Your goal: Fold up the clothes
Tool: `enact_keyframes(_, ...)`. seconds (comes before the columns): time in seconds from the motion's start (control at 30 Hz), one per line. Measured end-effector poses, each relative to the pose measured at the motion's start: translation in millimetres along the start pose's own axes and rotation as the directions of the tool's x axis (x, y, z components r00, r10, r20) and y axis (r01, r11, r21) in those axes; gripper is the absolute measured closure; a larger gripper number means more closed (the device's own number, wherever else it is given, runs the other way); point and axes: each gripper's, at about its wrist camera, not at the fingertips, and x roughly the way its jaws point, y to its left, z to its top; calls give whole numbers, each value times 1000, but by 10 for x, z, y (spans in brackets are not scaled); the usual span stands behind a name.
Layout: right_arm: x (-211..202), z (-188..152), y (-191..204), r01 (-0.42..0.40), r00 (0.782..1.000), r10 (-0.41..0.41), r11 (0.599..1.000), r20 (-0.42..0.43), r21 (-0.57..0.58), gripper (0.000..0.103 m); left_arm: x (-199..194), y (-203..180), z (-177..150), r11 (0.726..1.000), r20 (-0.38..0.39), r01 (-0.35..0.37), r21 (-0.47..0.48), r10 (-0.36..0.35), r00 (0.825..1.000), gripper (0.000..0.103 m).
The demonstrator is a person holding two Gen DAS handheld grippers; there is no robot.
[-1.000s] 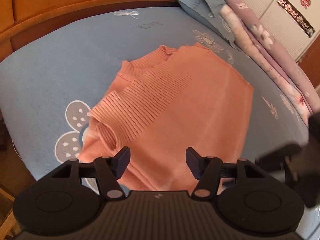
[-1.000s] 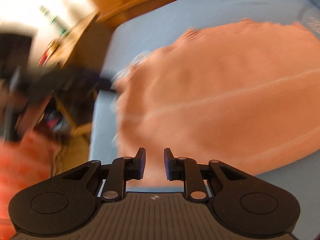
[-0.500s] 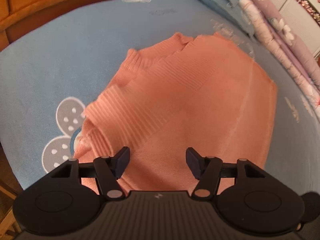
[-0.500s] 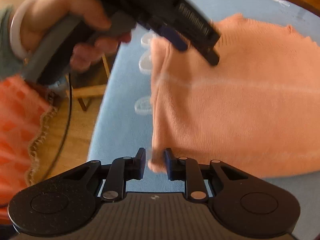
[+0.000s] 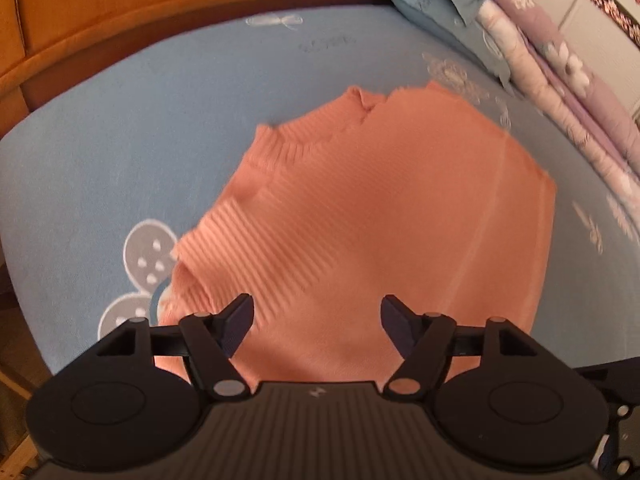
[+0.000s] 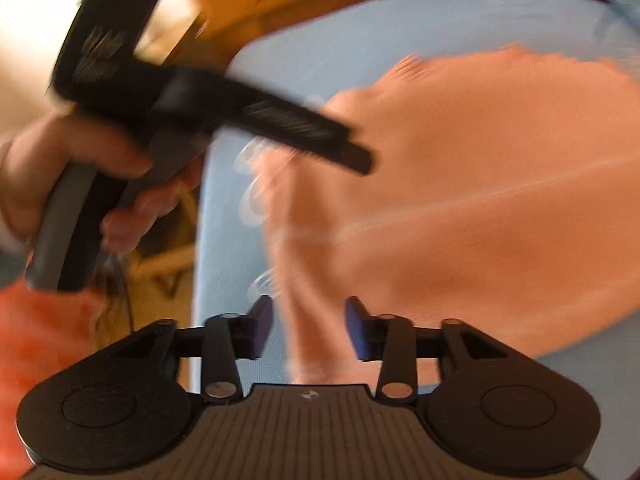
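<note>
Sweater first: it lies partly folded on the blue bedsheet, salmon knit, with a ribbed sleeve laid across its left half and the collar at the far edge. My left gripper hangs just above its near hem with the jaws spread wide and nothing between them. My right gripper is about half open, its pads straddling the near left corner of the cloth in the right wrist view; that view is blurred, so I cannot tell whether the pads touch the knit, but they have not closed on it. In the same view my left hand shows wrapped around the left tool's handle, over the sweater's left edge.

I judge the step in hand to be taking the near hem at two corners for the next fold. To do it well, I should bring each pair of pads low enough to catch all the layers, not only the top one, close both before lifting, and keep the hem taut between the tools so the sleeve stays put. Beyond, folded floral bedding lies along the far right, and a wooden headboard rises behind the sheet.
</note>
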Motion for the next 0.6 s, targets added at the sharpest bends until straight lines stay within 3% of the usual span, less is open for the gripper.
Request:
enact_keyframes(0.07,-36,19,-139,76,997,-76,997,20,21,48,110,18,98,1000,-19,-25,-10,24,1000,31)
enact_keyframes(0.2,132,110,-454,163,987,-161,983,-28,90,46,392,72,202,997,-80,-66,-27,63,995,31)
enact_keyframes(0.27,225,112,-582,166,985,-159,979,-62,122,45,480,84,186,997,-83,-76,-25,73,994,26)
enact_keyframes(0.33,283,142,-626,148,988,-139,979,-71,142,37,496,73,175,997,-73,-74,-25,72,995,22)
enact_keyframes(0.47,330,128,-631,144,989,-135,972,-60,186,31,560,24,174,999,-103,-46,5,46,994,0)
enact_keyframes(0.6,259,161,-603,132,991,-123,970,-54,203,31,613,-77,188,996,-117,-82,42,86,989,1)
